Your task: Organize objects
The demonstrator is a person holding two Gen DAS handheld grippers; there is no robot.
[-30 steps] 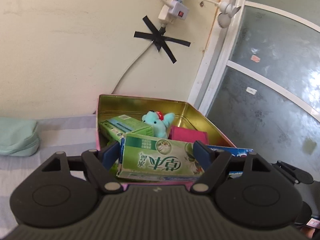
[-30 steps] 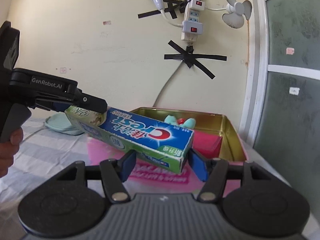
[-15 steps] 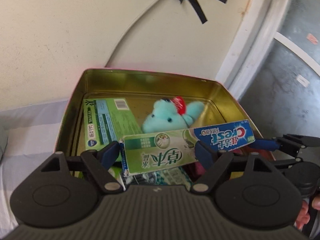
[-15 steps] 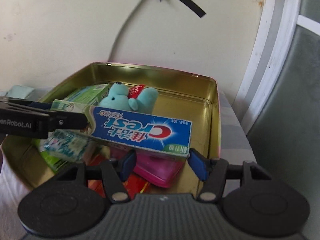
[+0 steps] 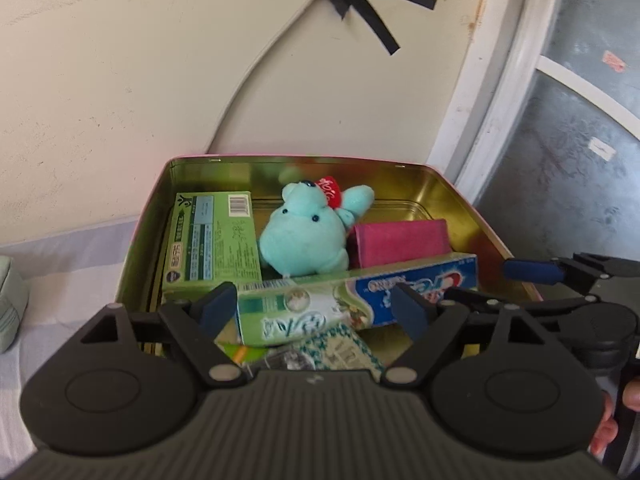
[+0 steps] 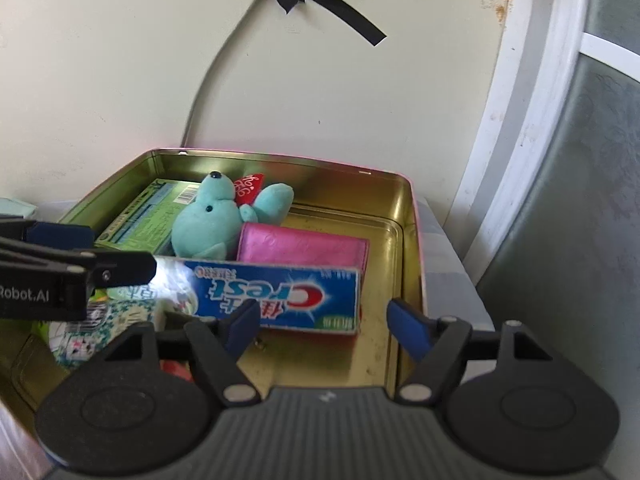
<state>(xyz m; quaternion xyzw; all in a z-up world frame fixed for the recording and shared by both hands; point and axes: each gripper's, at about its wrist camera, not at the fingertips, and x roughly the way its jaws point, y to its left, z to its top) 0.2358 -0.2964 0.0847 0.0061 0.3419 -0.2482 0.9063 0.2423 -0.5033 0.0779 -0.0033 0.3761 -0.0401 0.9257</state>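
- Gold tin (image 5: 460, 196), open-topped w/ pink outer rim, sits on a striped cloth against a cream wall; cable taped to the wall w/ black strips above it.
- Toothpaste box (image 6: 280, 294) (blue Crest end, green end toward the left claw) lies inside the tin near its front, across other items, long side running left-right.
- Green box (image 5: 212, 236) flat in the tin's back-left corner.
- Teal plush toy (image 5: 304, 232) w/ red cap, mid-back of the tin, between green box and pink wallet (image 6: 304, 246); wallet just behind the toothpaste box.
- Patterned wrapper packets under and in front of the toothpaste box's green end; detail unclear.
- Left claw (image 5: 314, 310): jaws apart, have just been opening. Green end of the toothpaste box sits between the pads w/ a gap at each side, not pinched.
- Right claw (image 6: 326, 324): jaws apart, just opened wider. Blue end of the box lies just beyond the pads; left pad overlaps its lower edge in view, contact can't be told; right pad clear of it.
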